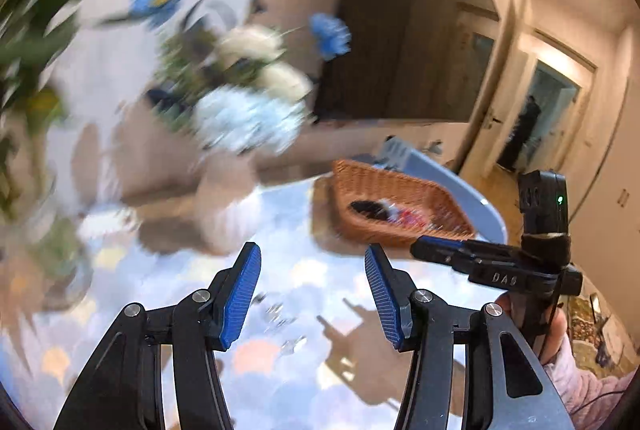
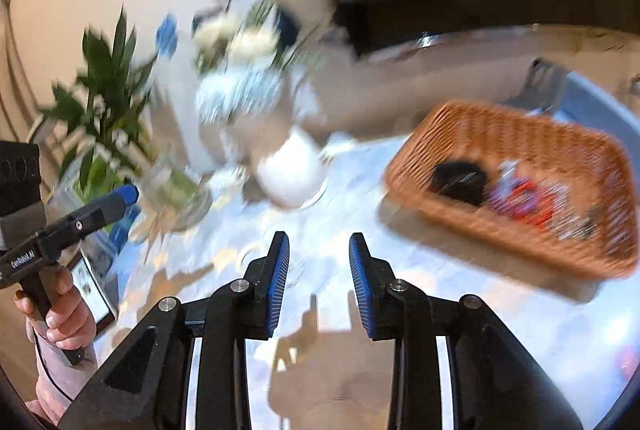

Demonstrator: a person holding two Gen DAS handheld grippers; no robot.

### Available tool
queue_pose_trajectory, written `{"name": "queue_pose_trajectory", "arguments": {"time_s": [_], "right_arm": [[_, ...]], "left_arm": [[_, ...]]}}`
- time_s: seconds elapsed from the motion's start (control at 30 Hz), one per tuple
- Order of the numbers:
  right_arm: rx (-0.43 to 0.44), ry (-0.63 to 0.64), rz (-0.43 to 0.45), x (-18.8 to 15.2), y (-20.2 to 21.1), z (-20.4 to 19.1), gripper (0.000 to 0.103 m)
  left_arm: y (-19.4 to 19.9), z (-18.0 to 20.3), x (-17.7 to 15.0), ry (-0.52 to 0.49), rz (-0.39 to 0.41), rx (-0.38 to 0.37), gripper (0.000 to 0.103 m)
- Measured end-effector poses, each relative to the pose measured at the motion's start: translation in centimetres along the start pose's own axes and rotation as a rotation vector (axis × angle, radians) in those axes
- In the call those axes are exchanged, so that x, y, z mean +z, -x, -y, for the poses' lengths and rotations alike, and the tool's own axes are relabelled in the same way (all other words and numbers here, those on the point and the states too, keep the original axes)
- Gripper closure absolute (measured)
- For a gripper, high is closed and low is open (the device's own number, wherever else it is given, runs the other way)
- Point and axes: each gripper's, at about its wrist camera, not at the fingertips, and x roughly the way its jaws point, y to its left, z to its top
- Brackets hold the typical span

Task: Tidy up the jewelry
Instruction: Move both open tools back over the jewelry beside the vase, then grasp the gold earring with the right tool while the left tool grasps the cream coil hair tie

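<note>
At the far left of the right wrist view stands a green leafy plant (image 2: pixel 106 86) in a clear glass jar. Just below it, a flat phone with a lit screen (image 2: pixel 94 292) lies on the bench (image 2: pixel 540 342), which has a shiny top with pale blue and peach patches. Next comes one blurry bunch of blue and white flowers (image 2: pixel 240 70), and under it a round white pot (image 2: pixel 290 170).

In the middle of that view, the right hand-held gripper (image 2: pixel 319 284) hangs above the bench. Its blue pads are apart and nothing is between them. The left hand-held gripper (image 1: pixel 313 296) is spread wide too, and it grasps nothing. Between its pads, low in the left wrist view, I see a few small shiny pieces (image 1: pixel 280 322) lying on the bench. They look like jewelry, but they are too blurred to count or name.

To the right sits one brown woven basket (image 2: pixel 516 170). Inside it are a black round thing (image 2: pixel 460 180) and some red and purple bits (image 2: pixel 524 200), maybe jewelry already put away.

I think the job is partly done: some pieces are in the basket, and the shiny ones on the bench are left to pick up. There are two grippers, one basket, one plant, one phone.
</note>
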Motion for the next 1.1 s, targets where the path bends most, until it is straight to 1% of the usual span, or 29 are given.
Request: {"name": "queue_pose_trajectory", "arguments": {"time_s": [0.13, 0.2, 0.27, 0.37, 0.4, 0.47, 0.57, 0.63, 0.8, 0.87, 1.0, 1.1], "right_arm": [[0.033, -0.007, -0.12, -2.9, -5.7, -1.3, 0.069], [0.021, -0.011, -0.171, -3.7, -7.6, -1.4, 0.069], [0.005, -0.009, -0.201, -4.0, -8.6, -1.5, 0.069], [-0.007, 0.004, -0.22, -3.5, -9.1, -1.7, 0.069], [-0.017, 0.018, -0.227, -3.1, -9.3, -2.0, 0.069], [0.006, 0.014, -0.246, -2.2, -9.9, -2.5, 0.069], [0.077, -0.038, -0.308, -1.1, -11.8, -2.8, 0.069], [0.092, -0.048, -0.326, -0.7, -13.1, -3.1, 0.069], [0.06, -0.058, -0.343, -1.0, -15.8, -3.6, 0.069], [0.004, -0.022, -0.343, -1.4, -16.5, -3.8, 0.07], [-0.016, 0.007, -0.342, -1.7, -17.1, -4.1, 0.074], [-0.04, 0.044, -0.333, -1.8, -17.4, -4.6, 0.08]], "left_arm": [[-2.3, -3.9, -2.8, 0.08, -0.053, 0.038, 0.047], [-3.8, -5.8, -3.9, 0.126, -0.088, 0.036, 0.047], [-5.4, -7.6, -4.8, 0.178, -0.122, 0.043, 0.047], [-8.4, -9.8, -5.4, 0.261, -0.185, 0.148, 0.048], [-9.3, -10.5, -5.6, 0.288, -0.203, 0.168, 0.048], [-10.7, -11.4, -5.9, 0.329, -0.204, 0.149, 0.048], [-12.0, -11.7, -6.7, 0.335, -0.223, 0.151, 0.048], [-12.3, -11.7, -7.1, 0.325, -0.232, 0.16, 0.048], [-12.6, -12.0, -7.6, 0.335, -0.224, 0.151, 0.048], [-12.9, -11.9, -7.6, 0.332, -0.221, 0.155, 0.048], [-12.9, -11.7, -7.4, 0.319, -0.221, 0.171, 0.048], [-13.0, -11.6, -7.4, 0.313, -0.22, 0.179, 0.049]]}}
